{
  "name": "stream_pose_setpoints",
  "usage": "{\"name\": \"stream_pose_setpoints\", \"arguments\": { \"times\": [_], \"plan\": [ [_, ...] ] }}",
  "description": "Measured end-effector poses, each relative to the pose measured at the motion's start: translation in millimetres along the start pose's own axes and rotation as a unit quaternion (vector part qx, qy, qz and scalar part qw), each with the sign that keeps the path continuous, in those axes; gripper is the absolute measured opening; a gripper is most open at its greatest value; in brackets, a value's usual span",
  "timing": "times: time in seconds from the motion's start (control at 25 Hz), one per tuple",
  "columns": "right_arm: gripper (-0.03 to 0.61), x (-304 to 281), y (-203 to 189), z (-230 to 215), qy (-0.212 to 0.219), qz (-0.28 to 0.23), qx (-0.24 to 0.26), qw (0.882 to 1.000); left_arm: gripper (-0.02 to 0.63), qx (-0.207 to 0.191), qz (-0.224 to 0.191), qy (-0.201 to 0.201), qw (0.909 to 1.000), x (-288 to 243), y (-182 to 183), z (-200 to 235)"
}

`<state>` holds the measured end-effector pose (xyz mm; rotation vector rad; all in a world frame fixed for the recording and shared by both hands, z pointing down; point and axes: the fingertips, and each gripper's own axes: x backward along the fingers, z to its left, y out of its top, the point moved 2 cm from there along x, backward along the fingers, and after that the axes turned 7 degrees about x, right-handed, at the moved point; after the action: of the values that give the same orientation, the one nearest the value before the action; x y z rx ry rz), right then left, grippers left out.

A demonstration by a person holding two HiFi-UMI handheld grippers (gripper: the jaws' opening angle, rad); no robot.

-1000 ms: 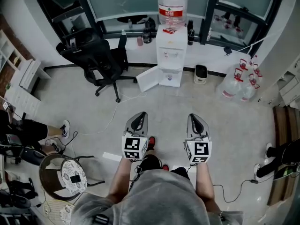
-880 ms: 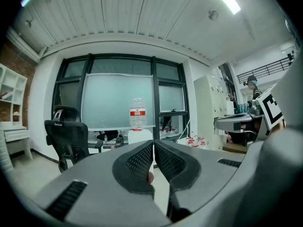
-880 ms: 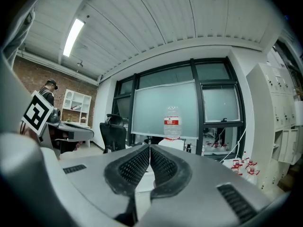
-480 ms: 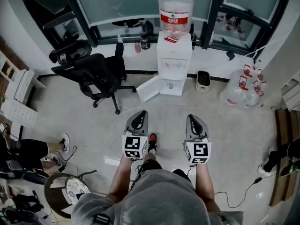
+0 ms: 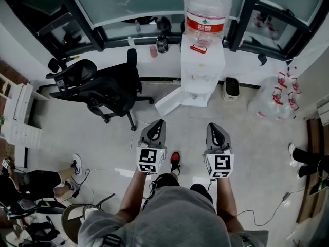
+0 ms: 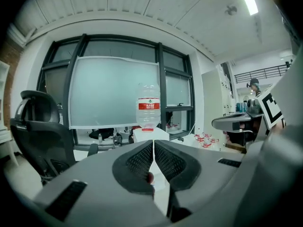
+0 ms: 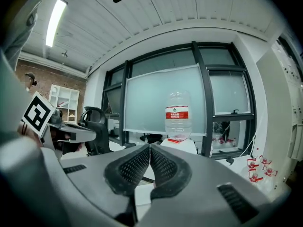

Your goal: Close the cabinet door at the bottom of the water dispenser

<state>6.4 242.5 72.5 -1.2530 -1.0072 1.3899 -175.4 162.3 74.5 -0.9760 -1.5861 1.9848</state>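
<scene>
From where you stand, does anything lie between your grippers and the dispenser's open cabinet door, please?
Nothing visible does: only bare floor separates the left gripper and right gripper from the open cabinet door. The office chair stands off to the left, clear of that path.

A black office chair [image 5: 105, 89] is being shown on the grey floor [image 5: 257, 143], beneath the dark-framed windows [image 5: 139, 4]. A pink cup [image 5: 153, 51] is being carried by the white sill [image 5: 113, 54]. Clear jugs with red handles [image 5: 277, 101] are being kept by the right wall, with a small bin [image 5: 231, 88] well to their left against the wall base. At the left edge a white shelf unit [image 5: 18, 120] is being shown, and below it a seated bystander's white sneaker [image 5: 76, 164].
</scene>
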Motion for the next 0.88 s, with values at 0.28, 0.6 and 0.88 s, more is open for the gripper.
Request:
{"name": "stream_pose_setpoints", "arguments": {
  "times": [0.28, 0.6, 0.88],
  "plan": [
    [0.021, -74, -4, -1, -0.004, 0.024, -0.005, 1.0, 0.031, 0.004, 0.024, -0.007, 0.9997, -52, -3, 45],
    [0.021, -153, -34, 5, 0.011, 0.062, -0.008, 0.998, 0.031, 0.012, 0.045, -0.013, 0.9988, -112, -26, 93],
    [0.021, -214, -81, 15, 0.036, 0.078, -0.017, 0.996, 0.031, 0.031, 0.073, 0.008, 0.9968, -156, -81, 130]
  ]
}}
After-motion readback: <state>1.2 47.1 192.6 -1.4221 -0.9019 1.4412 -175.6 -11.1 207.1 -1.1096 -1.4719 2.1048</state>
